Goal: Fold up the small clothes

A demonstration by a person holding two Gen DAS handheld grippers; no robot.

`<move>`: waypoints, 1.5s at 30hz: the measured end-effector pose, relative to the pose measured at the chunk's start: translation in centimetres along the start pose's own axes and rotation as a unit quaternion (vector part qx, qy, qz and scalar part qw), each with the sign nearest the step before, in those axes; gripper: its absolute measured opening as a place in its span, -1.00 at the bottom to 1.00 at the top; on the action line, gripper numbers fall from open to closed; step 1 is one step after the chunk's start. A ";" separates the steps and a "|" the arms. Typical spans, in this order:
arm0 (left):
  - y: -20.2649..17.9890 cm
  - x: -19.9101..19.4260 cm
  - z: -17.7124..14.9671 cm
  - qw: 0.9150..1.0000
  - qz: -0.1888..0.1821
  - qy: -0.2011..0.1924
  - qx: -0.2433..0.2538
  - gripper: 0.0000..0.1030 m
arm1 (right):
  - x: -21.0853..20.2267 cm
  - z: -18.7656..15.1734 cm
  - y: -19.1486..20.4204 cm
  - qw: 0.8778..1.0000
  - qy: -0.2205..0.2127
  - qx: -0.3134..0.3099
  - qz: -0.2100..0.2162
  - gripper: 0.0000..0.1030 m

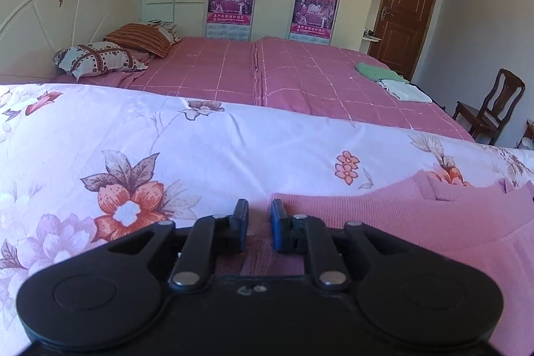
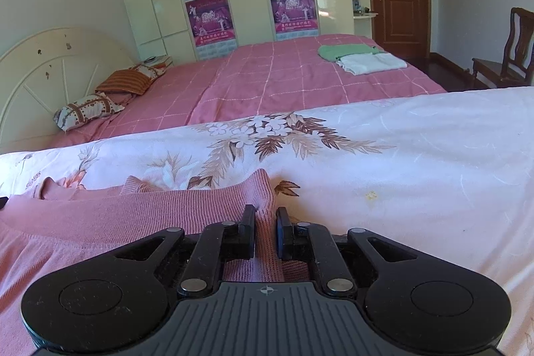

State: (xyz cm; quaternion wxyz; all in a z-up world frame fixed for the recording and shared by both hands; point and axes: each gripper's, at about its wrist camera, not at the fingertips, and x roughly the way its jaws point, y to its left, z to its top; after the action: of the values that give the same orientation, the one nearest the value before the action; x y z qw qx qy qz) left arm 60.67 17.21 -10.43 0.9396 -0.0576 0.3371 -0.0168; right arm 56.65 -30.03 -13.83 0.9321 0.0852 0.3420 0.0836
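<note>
A pink knitted sweater lies flat on a white floral sheet, neckline toward the far side. In the left wrist view my left gripper sits at the sweater's left edge. Its jaws stand narrow, with pink knit filling the gap and showing under the linkage. In the right wrist view my right gripper is shut on a pinched ridge of the sweater at its right edge. The fabric rises in a fold ahead of the fingertips. The sweater's lower part is hidden under both grippers.
Beyond the floral sheet lies a pink checked bed with two pillows by a cream headboard. Folded green and white clothes rest on its far corner. Wardrobe, brown door and a wooden chair stand behind.
</note>
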 end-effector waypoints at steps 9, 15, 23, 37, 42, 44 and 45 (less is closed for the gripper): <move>2.4 -7.7 -1.2 0.995 0.031 -0.067 -0.064 0.48 | -4.7 -0.2 -0.2 0.996 -0.053 0.003 -0.066 0.07; -4.7 -12.5 -4.6 0.994 -0.038 -0.102 0.025 0.69 | -8.2 -3.1 4.4 0.997 -0.047 -0.057 0.032 -0.12; -9.9 -7.9 -9.1 0.994 -0.042 -0.024 0.098 0.71 | -5.3 -6.6 10.0 0.993 -0.009 -0.120 0.016 -0.20; -16.4 -11.4 -10.0 0.991 -0.081 -0.031 0.105 0.62 | -10.4 -8.1 13.4 0.988 -0.049 -0.118 0.083 -0.20; -17.2 -10.2 -12.3 0.993 -0.056 -0.017 0.106 0.67 | -8.3 -10.6 14.8 0.988 -0.013 -0.139 0.069 -0.20; -17.4 -10.3 -12.0 0.993 -0.051 -0.013 0.108 0.67 | -8.2 -11.5 15.0 0.987 -0.025 -0.146 0.060 -0.20; -17.3 -10.7 -11.8 0.993 -0.048 -0.014 0.103 0.62 | -8.2 -11.6 15.2 0.987 -0.027 -0.148 0.054 -0.20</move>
State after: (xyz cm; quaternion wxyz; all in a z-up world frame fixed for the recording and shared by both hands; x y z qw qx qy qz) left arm 45.02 -0.36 -10.65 0.9432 0.0231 0.3171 -0.0961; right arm 41.40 -15.80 -14.12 0.9374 -0.0329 0.2956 0.1811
